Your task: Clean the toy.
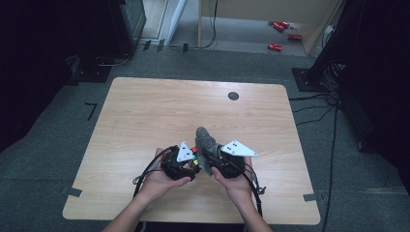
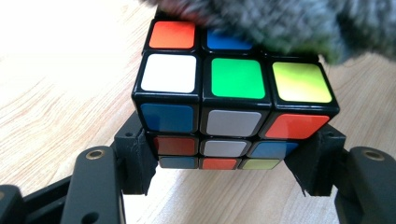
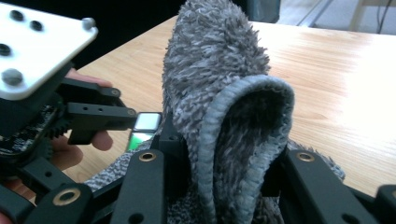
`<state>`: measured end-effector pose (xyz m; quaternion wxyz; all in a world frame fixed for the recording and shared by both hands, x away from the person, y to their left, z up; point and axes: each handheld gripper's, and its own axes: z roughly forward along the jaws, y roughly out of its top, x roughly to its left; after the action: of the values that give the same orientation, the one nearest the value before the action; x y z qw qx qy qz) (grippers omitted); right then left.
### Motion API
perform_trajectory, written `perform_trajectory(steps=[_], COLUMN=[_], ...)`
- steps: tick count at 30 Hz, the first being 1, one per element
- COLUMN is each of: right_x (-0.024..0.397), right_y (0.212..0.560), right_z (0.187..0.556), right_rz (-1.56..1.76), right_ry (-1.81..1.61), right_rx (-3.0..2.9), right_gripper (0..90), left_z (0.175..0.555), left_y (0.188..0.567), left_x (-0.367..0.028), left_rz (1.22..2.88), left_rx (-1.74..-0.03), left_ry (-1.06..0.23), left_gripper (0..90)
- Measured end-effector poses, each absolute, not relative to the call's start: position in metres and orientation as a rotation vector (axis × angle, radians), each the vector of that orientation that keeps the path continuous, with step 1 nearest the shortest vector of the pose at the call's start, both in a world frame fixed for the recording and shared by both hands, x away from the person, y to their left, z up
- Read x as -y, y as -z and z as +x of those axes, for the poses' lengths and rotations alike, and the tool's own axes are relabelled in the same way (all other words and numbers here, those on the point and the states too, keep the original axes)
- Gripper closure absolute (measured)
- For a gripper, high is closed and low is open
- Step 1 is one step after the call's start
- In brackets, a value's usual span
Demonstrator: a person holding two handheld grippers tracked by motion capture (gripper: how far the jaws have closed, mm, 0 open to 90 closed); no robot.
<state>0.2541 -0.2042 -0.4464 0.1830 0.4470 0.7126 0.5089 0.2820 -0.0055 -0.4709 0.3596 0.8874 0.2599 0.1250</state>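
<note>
Cube (image 2: 233,107) rigid, slick-faced, clamped in left jaws by opposite sides; cloth (image 3: 224,112) soft, limp, pinched in right jaws at bunched fold.

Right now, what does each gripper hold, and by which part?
Left gripper clamps the puzzle cube by two opposite sides. Right gripper pinches the grey cloth at its bunched fold.

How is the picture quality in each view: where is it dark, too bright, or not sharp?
High view: dim, corners nearly black, table evenly lit. Left gripper view: cube sharp, cloth blurred at the top, wood washed out at upper left. Right gripper view: cloth sharp, glare on the table at right.
</note>
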Motion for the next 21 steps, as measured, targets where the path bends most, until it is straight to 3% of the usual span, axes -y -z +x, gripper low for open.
perform_trajectory(steps=[9,21], right_x=[0.177,0.223], right_y=[0.446,0.442], right_z=[0.239,0.256], right_rz=[1.113,1.27], right_ry=[-1.386,-1.524], right_rx=[-2.061,-1.936], right_gripper=[64.8,65.2], left_z=[0.28,0.282], left_y=[0.474,0.473], left_x=[0.007,-0.007], left_rz=[2.278,2.147], left_rx=[-0.663,-0.593], left_ry=[-0.316,-0.286], left_gripper=[35.3,35.2])
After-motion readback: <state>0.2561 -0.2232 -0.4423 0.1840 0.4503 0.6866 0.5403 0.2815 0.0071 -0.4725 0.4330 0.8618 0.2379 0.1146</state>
